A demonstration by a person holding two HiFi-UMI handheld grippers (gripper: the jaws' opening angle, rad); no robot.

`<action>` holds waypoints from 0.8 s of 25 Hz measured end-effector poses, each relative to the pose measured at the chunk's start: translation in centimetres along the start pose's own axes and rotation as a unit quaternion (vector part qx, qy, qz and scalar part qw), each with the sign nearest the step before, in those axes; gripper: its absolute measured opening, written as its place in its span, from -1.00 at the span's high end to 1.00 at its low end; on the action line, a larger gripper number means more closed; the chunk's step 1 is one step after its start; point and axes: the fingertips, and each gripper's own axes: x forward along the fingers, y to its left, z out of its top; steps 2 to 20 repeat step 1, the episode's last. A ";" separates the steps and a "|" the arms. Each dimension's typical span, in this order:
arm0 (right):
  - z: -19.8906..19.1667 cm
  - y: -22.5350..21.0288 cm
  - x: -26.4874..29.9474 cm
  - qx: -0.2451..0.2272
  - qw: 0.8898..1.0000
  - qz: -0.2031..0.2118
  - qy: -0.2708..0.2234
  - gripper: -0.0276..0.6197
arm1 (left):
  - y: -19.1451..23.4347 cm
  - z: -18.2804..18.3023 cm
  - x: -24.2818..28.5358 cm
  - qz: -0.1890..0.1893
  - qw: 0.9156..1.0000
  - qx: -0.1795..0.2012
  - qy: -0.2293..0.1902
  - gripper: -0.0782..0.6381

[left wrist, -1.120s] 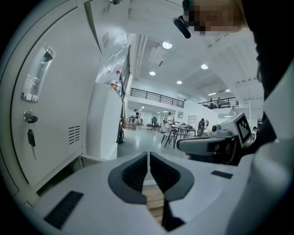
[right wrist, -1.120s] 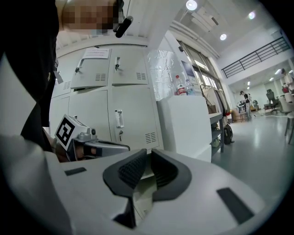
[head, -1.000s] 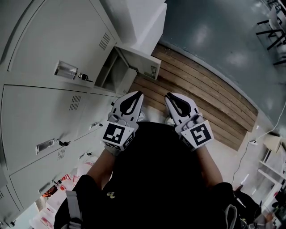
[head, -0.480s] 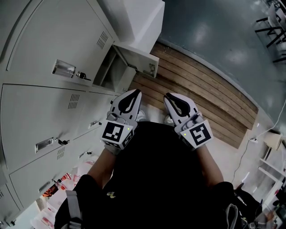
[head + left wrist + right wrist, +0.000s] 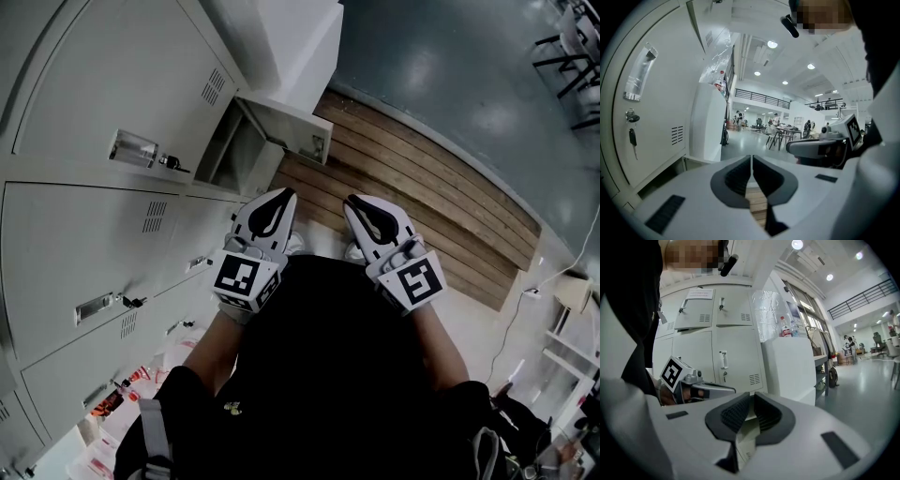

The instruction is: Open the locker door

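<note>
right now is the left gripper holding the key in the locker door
No, the left gripper is shut on nothing, and the key hangs from the locker door off to its side.

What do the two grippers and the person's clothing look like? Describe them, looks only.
Both the left gripper and the right gripper are white, wedge-shaped shells with dark grey ribbed fingers. Each carries a cube with black-and-white square markers at its rear. The person wears a black top.
</note>
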 end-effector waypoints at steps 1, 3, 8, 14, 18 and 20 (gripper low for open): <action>0.0 0.0 0.1 0.000 1.000 -0.001 0.000 0.76 | 0.0 0.0 0.0 -0.001 1.000 -0.001 0.001 0.69; 0.0 0.0 0.1 0.000 1.000 -0.001 0.000 0.76 | 0.0 0.0 0.0 -0.001 1.000 -0.001 0.001 0.69; 0.0 0.0 0.1 0.000 1.000 -0.001 0.000 0.76 | 0.0 0.0 0.0 -0.001 1.000 -0.001 0.001 0.69; 0.0 0.0 0.1 0.000 1.000 -0.001 0.000 0.76 | 0.0 0.0 0.0 -0.001 1.000 -0.001 0.001 0.69; 0.0 0.0 0.1 0.000 1.000 -0.001 0.000 0.76 | 0.0 0.0 0.0 -0.001 1.000 -0.001 0.001 0.69; 0.0 0.0 0.1 0.000 1.000 -0.001 0.000 0.76 | 0.0 0.0 0.0 -0.001 1.000 -0.001 0.001 0.69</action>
